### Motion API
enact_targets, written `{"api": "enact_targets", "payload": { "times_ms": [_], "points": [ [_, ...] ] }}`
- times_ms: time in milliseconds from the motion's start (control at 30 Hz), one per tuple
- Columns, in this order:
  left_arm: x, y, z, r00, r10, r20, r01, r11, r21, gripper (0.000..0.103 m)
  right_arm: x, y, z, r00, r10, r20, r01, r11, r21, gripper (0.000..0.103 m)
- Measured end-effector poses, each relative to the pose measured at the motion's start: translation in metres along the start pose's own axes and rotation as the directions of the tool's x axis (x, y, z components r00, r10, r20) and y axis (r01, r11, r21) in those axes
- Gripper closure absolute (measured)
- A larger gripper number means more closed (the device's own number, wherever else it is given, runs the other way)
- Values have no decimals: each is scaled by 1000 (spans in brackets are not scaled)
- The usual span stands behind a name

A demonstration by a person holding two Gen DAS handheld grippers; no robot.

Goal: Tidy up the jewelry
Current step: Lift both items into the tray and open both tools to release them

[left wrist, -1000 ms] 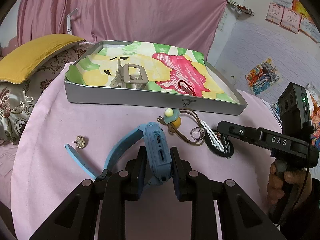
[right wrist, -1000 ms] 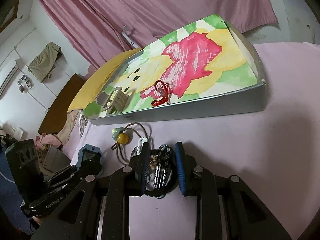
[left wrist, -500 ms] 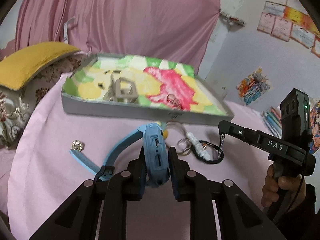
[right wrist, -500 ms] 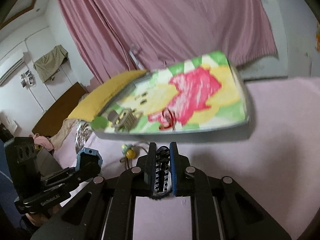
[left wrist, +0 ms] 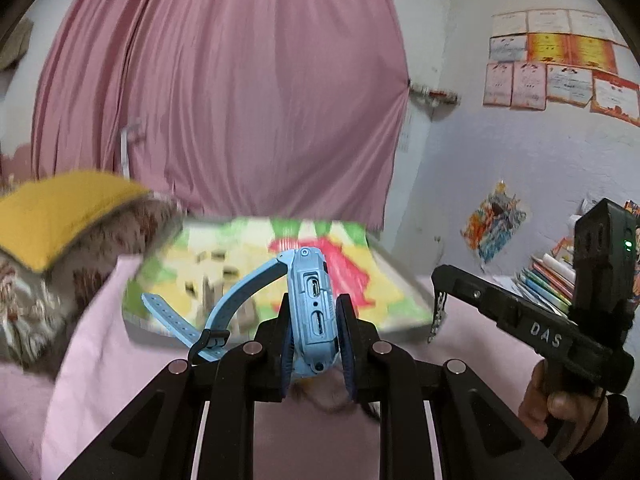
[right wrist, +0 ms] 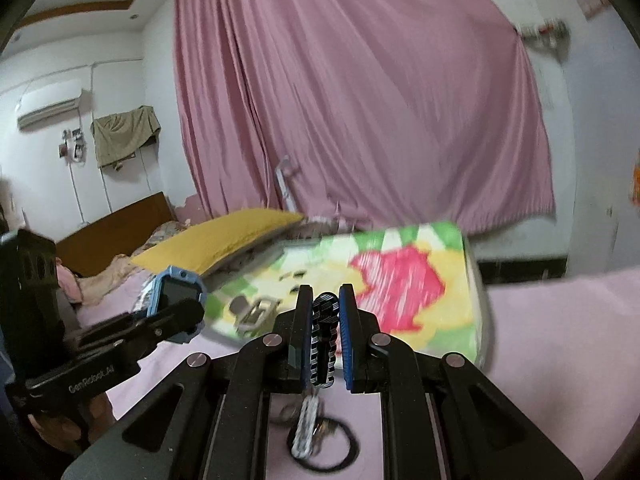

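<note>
My left gripper (left wrist: 314, 312) is shut on a blue smartwatch (left wrist: 310, 296), held above the pink table with its strap (left wrist: 180, 320) hanging left. My right gripper (right wrist: 325, 320) is shut on a black-and-white striped bracelet (right wrist: 324, 344), lifted off the table. Its loose end with a ring (right wrist: 308, 436) dangles below. The flowered tray (left wrist: 256, 276) lies ahead of both grippers; it also shows in the right wrist view (right wrist: 400, 280). A grey hair clip (right wrist: 256, 308) lies in it. The right gripper (left wrist: 438, 304) appears at right in the left wrist view, the left one (right wrist: 176, 308) at left in the right wrist view.
A yellow cushion (left wrist: 60, 212) lies left of the tray. A pink curtain (left wrist: 224, 100) hangs behind. Books (left wrist: 548, 280) are stacked at the far right. The pink tablecloth (right wrist: 560, 340) spreads to the right.
Both grippers have risen off the table, the left with the watch, the right closing on and lifting the bracelet. Both views now look more level, toward the tray.
</note>
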State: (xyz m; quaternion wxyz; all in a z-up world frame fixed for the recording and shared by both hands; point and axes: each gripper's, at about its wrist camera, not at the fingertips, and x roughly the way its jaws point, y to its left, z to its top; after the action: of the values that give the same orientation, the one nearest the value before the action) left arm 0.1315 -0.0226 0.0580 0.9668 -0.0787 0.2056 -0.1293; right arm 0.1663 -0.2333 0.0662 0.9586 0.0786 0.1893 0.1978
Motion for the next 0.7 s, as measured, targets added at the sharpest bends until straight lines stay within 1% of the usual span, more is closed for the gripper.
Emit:
{"api": "enact_targets", "payload": {
  "times_ms": [67,233,300,367,433,467,533,567,700],
  "points": [
    [7,-2,7,1000,11,29,-12,1000,23,85,2,4,5,1000,-13,24,14,999,-34,92],
    [25,0,18,997,35,72,-38,998,45,85,13,8,15,996,-52,73,60,992,-111,92],
    [35,1,23,996,39,79,-44,998,51,85,17,9,17,995,-64,79,74,989,-128,92],
    [46,3,25,996,49,73,-53,997,59,85,27,6,19,995,-78,60,86,988,-131,92],
    [54,6,26,998,52,48,-54,997,59,85,35,-1,19,997,-80,24,82,991,-108,92],
    [63,7,26,998,55,21,-56,997,57,85,40,-3,19,997,-81,7,82,991,-102,92],
    [74,7,26,998,58,-26,-57,997,59,85,53,-12,16,993,-96,-66,91,993,-78,92],
    [82,7,26,996,57,-72,-53,997,59,85,58,-15,16,991,-98,-86,92,993,-67,92],
    [100,12,21,982,41,-186,-35,999,38,85,77,-36,10,976,-89,-199,93,996,11,92]
  ]
}}
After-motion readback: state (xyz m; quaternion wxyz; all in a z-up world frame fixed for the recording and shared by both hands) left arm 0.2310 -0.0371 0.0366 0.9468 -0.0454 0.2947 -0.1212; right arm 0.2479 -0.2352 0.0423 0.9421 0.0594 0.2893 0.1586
